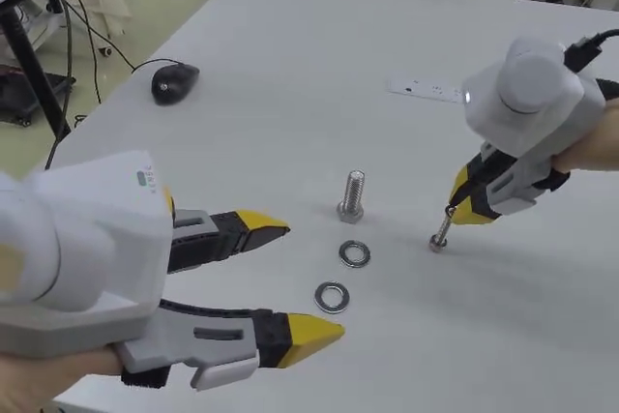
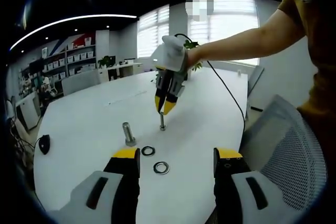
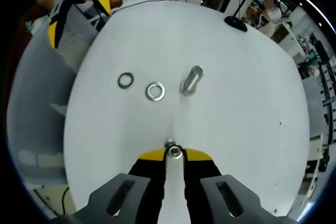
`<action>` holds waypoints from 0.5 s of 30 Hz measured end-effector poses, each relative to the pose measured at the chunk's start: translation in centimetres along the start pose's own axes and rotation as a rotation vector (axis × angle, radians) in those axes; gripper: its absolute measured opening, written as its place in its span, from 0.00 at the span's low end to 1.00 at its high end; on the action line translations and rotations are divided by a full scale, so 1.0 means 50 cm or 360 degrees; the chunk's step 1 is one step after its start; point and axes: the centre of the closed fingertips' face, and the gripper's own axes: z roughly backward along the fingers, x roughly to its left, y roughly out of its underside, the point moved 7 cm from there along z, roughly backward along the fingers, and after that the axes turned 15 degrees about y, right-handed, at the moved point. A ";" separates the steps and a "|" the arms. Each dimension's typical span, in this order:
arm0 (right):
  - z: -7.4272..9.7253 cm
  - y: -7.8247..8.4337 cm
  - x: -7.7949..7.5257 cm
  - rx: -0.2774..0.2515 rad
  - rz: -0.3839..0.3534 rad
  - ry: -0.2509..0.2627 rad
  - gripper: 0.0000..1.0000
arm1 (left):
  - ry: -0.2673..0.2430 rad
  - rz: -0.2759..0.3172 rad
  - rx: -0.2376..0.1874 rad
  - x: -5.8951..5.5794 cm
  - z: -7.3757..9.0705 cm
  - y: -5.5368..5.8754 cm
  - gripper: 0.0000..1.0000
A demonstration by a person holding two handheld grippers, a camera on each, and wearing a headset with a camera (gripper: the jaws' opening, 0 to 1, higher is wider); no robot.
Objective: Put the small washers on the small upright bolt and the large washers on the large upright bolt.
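The large bolt [image 1: 353, 195] [image 2: 128, 134] [image 3: 190, 81] stands upright mid-table. Two large washers [image 1: 354, 254] [image 1: 332, 296] lie flat just in front of it, also seen as washers [image 2: 148, 151] [image 2: 161, 168] and washers [image 3: 155, 91] [image 3: 125, 81]. To the right stands the small bolt [image 1: 441, 233] [image 2: 163, 124]. My right gripper [image 1: 460, 208] [image 2: 166, 107] [image 3: 174, 156] points down at that bolt's top, shut on a small washer [image 3: 174, 152]. My left gripper [image 1: 290, 278] [image 2: 176, 156] [image 3: 79, 17] hovers open near the two large washers, nothing between its jaws.
A black mouse [image 1: 175, 81] [image 3: 236, 23] lies at the far left of the white table [image 1: 290, 65]. A white strip [image 1: 426, 90] lies behind the right gripper. An office chair [image 2: 283, 145] stands off the table edge.
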 end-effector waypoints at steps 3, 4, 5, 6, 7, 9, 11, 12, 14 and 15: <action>-0.010 0.005 0.003 0.0017 0.0009 -0.0003 0.12 | -0.0005 -0.0001 -0.0002 0.000 0.001 -0.001 0.55; -0.012 0.006 0.003 0.0016 0.0009 -0.0005 0.12 | -0.0008 -0.0003 -0.0001 0.000 0.002 -0.001 0.55; -0.016 0.008 0.004 0.0019 0.0006 -0.0007 0.12 | -0.0010 -0.0004 -0.0001 0.000 0.003 -0.001 0.55; -0.019 0.011 0.005 0.0024 0.0004 -0.0011 0.12 | -0.0011 -0.0005 0.0000 0.000 0.003 -0.002 0.55; -0.024 0.012 0.006 0.0024 0.0008 -0.0016 0.12 | -0.0012 -0.0007 -0.0001 -0.001 0.004 -0.002 0.55; -0.031 0.015 0.008 0.0025 0.0013 -0.0019 0.12 | -0.0013 -0.0005 0.0000 -0.001 0.005 -0.002 0.55; -0.038 0.018 0.010 0.0034 0.0011 -0.0022 0.12 | -0.0016 -0.0006 0.0004 -0.002 0.005 -0.002 0.55; -0.043 0.018 0.011 0.0029 0.0015 -0.0027 0.12 | -0.0016 -0.0006 0.0005 -0.002 0.005 -0.002 0.55; -0.052 0.018 0.013 0.0026 0.0021 -0.0030 0.12 | -0.0016 -0.0004 0.0001 -0.003 0.005 -0.002 0.55; -0.056 0.019 0.014 0.0028 0.0023 -0.0031 0.12 | -0.0018 -0.0004 0.0002 -0.003 0.005 -0.002 0.55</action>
